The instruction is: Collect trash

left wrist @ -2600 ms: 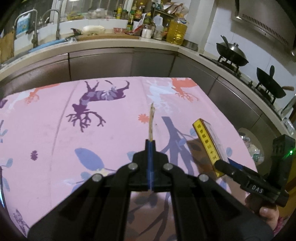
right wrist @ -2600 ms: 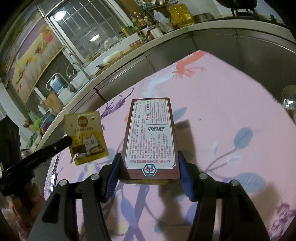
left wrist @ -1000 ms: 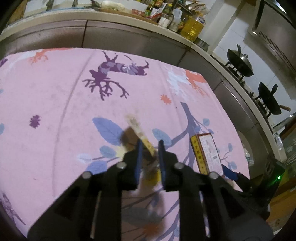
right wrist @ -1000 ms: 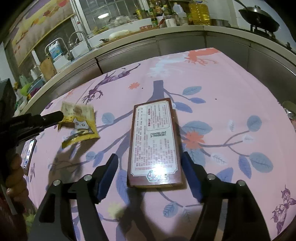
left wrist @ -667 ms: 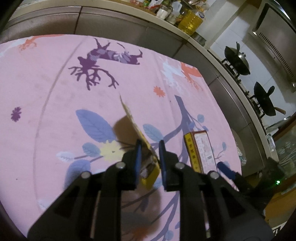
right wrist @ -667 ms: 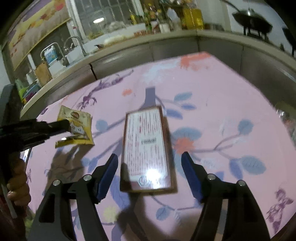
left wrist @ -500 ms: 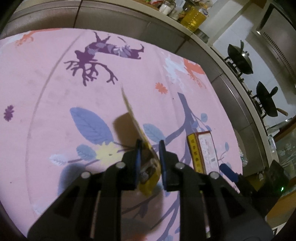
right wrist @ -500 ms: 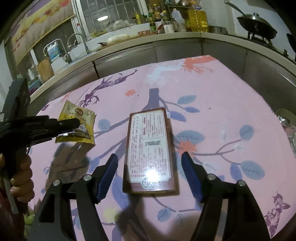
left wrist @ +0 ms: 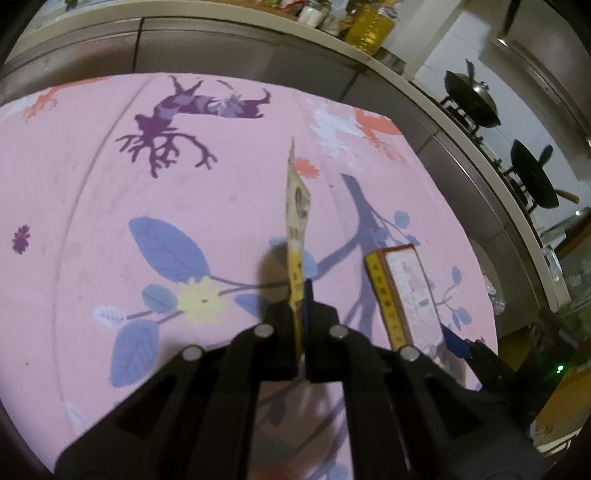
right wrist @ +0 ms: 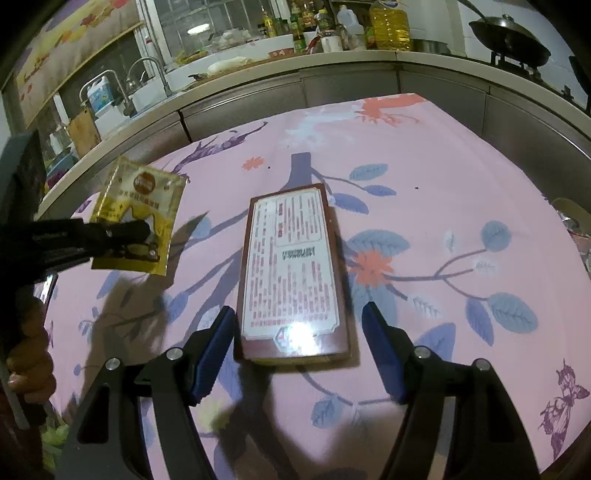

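- Left hand-held gripper [left wrist: 302, 295] clamped fully shut on the lower end of a yellow snack sachet [left wrist: 295, 221], seen edge-on in the left wrist view and rising toward 12 o'clock from the fingertips.
- In the right wrist view, same yellow snack sachet [right wrist: 138, 210] seen face-on at 9 o'clock, lifted clear of the pink floral tablecloth [right wrist: 424, 177], its shadow on the cloth below.
- Left hand-held gripper [right wrist: 142, 230] reached in from the left edge, a person's hand [right wrist: 29, 354] wrapped on its grip at 8 o'clock.
- Right hand-held gripper [right wrist: 299, 347] spread wide, holding nothing, blue pads [right wrist: 212, 354] standing apart from either side of the near end of a brown printed box [right wrist: 291, 273].
- Brown printed box lay flat on the cloth, label up, long axis toward 12 o'clock.
- In the left wrist view, same brown printed box [left wrist: 402, 284] at 3 o'clock of the sachet, yellow side facing the camera.
- Beyond the cloth, a kitchen counter [right wrist: 332, 59] at 12 o'clock with bottles and an oil jug [right wrist: 389, 24]; woks [left wrist: 472, 99] on a stove at 2 o'clock.
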Motion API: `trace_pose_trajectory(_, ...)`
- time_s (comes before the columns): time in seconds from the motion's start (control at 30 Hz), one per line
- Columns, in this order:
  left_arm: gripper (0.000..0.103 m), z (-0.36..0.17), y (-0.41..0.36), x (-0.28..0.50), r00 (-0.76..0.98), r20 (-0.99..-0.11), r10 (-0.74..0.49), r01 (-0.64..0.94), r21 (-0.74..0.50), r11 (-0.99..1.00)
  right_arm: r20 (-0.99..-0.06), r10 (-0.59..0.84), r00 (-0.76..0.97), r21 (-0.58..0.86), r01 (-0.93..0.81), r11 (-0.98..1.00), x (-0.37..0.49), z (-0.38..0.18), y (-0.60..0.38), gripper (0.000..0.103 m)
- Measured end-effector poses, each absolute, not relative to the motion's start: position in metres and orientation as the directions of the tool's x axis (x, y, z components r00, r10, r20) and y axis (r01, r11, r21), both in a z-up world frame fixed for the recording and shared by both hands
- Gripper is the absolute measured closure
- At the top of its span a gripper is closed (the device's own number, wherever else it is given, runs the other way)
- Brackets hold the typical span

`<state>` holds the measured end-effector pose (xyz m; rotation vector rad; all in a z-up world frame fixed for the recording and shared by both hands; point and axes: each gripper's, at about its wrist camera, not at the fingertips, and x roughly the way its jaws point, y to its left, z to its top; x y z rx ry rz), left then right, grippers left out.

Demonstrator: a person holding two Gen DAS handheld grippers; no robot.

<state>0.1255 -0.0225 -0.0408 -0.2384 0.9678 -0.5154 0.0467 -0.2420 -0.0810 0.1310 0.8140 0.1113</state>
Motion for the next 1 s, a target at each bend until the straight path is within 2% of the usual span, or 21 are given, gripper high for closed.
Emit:
trace_pose_trajectory(0.33,0.102,-0.035,-0.043,0.102,0.463,-0.736,-0.494,0.357,-0.356,0.864,-0.700,0.118,0.704,0.119,-0.048,0.992,0.037,-0.085,-0.237,0.035)
trace_pose_trajectory(0.43,0.102,-0.034,-0.046,0.096,0.480,-0.740,-0.471,0.363,-0.322,0.875,-0.693,0.113,0.712,0.102,-0.059,0.993,0.034,-0.086,-0.235,0.045)
trace_pose_trajectory(1.0,0.102,-0.024,-0.049,0.063,0.576,-0.726,-0.376,0.374,-0.175,0.911,-0.679,0.109,0.726,0.120,-0.036,0.992,0.004,-0.087,-0.237,0.046)
